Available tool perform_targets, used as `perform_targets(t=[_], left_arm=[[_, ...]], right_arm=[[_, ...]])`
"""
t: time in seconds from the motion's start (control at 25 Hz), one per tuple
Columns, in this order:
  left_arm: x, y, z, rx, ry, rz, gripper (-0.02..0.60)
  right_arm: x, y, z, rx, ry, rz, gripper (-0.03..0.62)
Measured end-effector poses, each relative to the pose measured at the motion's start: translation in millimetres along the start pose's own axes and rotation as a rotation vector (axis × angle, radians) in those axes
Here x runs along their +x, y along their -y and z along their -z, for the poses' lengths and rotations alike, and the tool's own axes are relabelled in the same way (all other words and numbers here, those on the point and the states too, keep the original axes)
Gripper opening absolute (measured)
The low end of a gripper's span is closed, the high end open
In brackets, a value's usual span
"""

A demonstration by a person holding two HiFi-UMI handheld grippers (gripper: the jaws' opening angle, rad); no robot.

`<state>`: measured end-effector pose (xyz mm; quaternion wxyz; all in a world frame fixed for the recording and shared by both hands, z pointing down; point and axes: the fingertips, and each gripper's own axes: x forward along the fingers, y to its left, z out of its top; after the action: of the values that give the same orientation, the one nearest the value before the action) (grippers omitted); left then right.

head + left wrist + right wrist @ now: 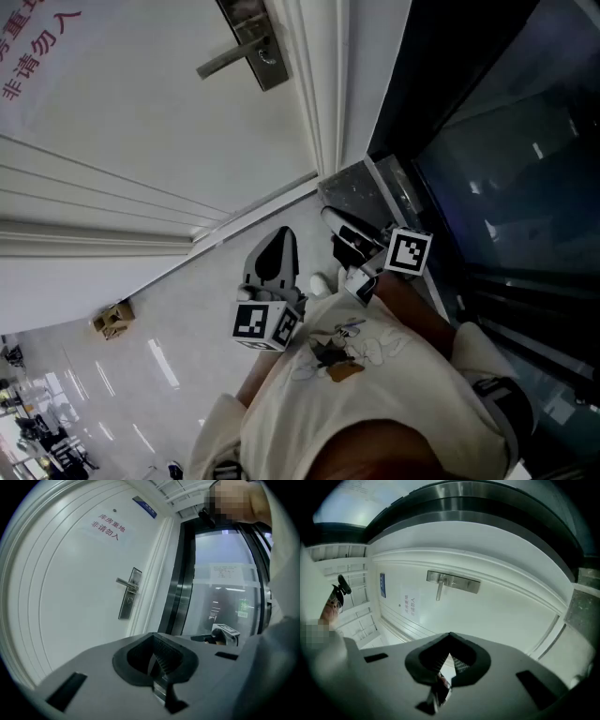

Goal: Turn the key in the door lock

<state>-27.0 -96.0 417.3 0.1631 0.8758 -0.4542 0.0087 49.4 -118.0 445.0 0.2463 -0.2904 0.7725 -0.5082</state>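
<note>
The white door (141, 122) carries a metal lock plate (253, 37) with a lever handle (225, 58); the plate also shows in the left gripper view (127, 599) and in the right gripper view (457, 581). I see no key in the lock. My right gripper (440, 679) is held level, well short of the door, and is shut on a thin metal piece with a reddish spot that looks like the key (439, 686). My left gripper (157, 667) is shut with nothing in it. In the head view both grippers, left (274, 255) and right (349, 242), hang low in front of my body.
A white door frame (323, 103) and a dark glass wall (506, 169) stand right of the door. A red-lettered notice (108, 528) is stuck high on the door. A small cardboard box (113, 319) lies on the glossy floor at the left.
</note>
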Motion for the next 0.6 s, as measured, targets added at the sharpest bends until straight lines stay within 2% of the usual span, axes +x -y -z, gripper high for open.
perform_targets(t=[0.36,0.48,0.56,0.6], left_arm=[[-14.5,-9.1,-1.5,0.002,0.024,-0.006,0.006],[-20.3,-14.2,-1.6,-0.008,0.025,-0.018,0.005],[-24.4,-17.4,-1.8,-0.013,0.027,-0.023,0.006],[-26.5,-18.7,-1.9,-0.013,0.03,-0.026,0.006]], right_arm=[[20.1,-5.3,-14.1,-0.101,-0.001,0.024,0.006],[38.6,-4.9,-37.3,-0.235,0.011,0.067,0.006],[54.9,-4.5,-60.5,-0.369,0.038,0.11,0.008],[64.7,-5.7,-73.2,-0.446,0.048,0.125,0.031]])
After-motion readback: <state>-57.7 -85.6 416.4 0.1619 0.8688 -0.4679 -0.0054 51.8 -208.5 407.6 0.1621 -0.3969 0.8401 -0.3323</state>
